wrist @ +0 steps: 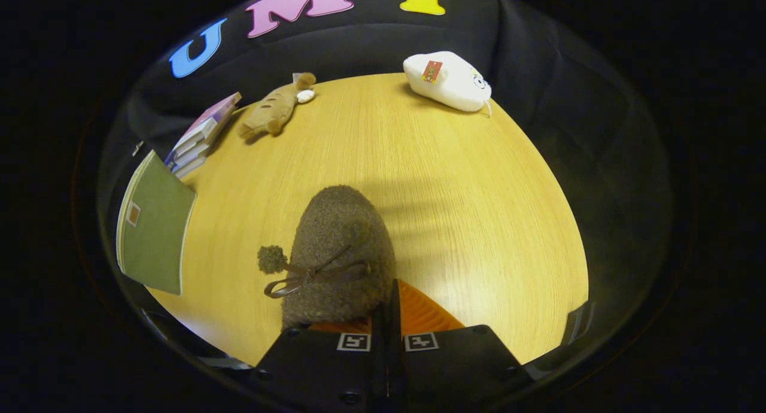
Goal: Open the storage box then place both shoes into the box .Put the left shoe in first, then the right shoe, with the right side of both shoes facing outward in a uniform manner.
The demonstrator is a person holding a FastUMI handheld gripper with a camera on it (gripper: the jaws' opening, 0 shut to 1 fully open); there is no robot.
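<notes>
While the tongs (386,317) pinch the fuzzy brown slipper (338,257) above the worktop (479,221), I judge boxing both shoes remains undone.

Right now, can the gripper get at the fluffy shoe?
Probably yes. The gripper has its fingers close together right at the heel end of the fluffy shoe, which stretches ahead of them on the table. Nothing stands between. Whether both fingers press on it, I cannot tell.
</notes>
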